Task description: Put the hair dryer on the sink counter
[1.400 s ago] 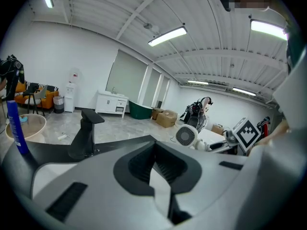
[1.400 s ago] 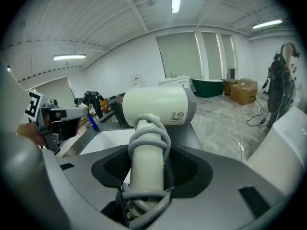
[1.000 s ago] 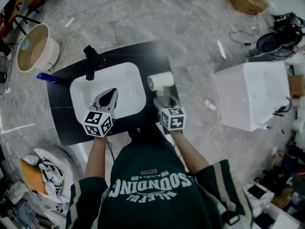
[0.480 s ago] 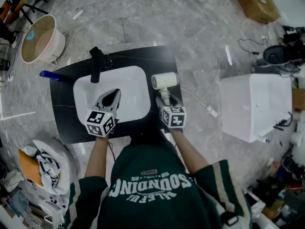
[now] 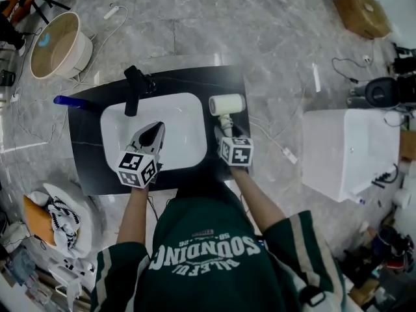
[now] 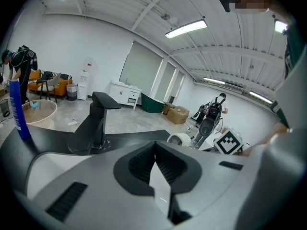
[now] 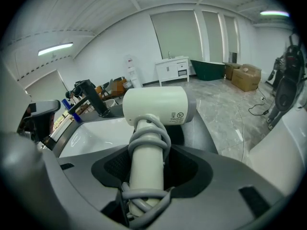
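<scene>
The white hair dryer (image 5: 226,104) lies over the black sink counter (image 5: 88,168), just right of the white basin (image 5: 182,135). My right gripper (image 5: 226,130) is shut on its handle, round which the grey cord is wound. In the right gripper view the hair dryer (image 7: 153,107) points its barrel sideways above the counter, held in the right gripper (image 7: 146,176); I cannot tell whether it touches the top. My left gripper (image 5: 156,127) hovers over the basin, shut and holding nothing. In its own view the left gripper (image 6: 156,176) faces the black faucet (image 6: 93,123).
A black faucet (image 5: 134,88) stands at the basin's far edge, with a blue bottle (image 5: 65,101) at the counter's left end. On the floor are a white box-like unit (image 5: 348,151) to the right, a round tub (image 5: 55,44) at far left and loose cables.
The right gripper has carried the hair dryer slightly further over the counter beside the basin. The left gripper has stayed over the basin. The head view has shifted a little.
</scene>
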{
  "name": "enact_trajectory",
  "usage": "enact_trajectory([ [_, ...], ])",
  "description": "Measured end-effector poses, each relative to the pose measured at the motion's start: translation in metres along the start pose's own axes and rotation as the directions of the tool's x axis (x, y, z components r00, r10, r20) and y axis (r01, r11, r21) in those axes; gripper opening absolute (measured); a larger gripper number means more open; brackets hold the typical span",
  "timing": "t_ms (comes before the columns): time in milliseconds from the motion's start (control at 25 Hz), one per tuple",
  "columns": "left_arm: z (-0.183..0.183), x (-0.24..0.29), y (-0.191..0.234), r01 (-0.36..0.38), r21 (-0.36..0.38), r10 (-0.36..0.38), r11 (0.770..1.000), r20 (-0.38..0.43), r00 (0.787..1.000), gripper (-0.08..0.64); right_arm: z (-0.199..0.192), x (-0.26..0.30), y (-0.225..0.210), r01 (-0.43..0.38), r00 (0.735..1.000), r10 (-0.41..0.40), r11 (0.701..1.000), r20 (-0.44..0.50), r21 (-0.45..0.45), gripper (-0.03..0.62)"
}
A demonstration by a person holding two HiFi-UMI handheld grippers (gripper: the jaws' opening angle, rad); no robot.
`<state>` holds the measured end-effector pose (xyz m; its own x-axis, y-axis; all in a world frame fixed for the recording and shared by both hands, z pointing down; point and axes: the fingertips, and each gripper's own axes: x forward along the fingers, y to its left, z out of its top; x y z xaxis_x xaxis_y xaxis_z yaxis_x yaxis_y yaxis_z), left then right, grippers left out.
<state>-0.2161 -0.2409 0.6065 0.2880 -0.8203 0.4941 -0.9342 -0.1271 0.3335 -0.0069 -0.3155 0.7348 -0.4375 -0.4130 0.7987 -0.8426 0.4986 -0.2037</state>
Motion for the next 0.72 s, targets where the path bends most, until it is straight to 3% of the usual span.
enact_trajectory([
  [720, -0.011, -0.006, 0.015, -0.051, -0.053, 0.051, 0.997, -0.013, 0.999, 0.002, 0.011, 0.032, -0.007, 0.106, 0.991, -0.112, 0.991, -0.076, -0.080, 0.233],
])
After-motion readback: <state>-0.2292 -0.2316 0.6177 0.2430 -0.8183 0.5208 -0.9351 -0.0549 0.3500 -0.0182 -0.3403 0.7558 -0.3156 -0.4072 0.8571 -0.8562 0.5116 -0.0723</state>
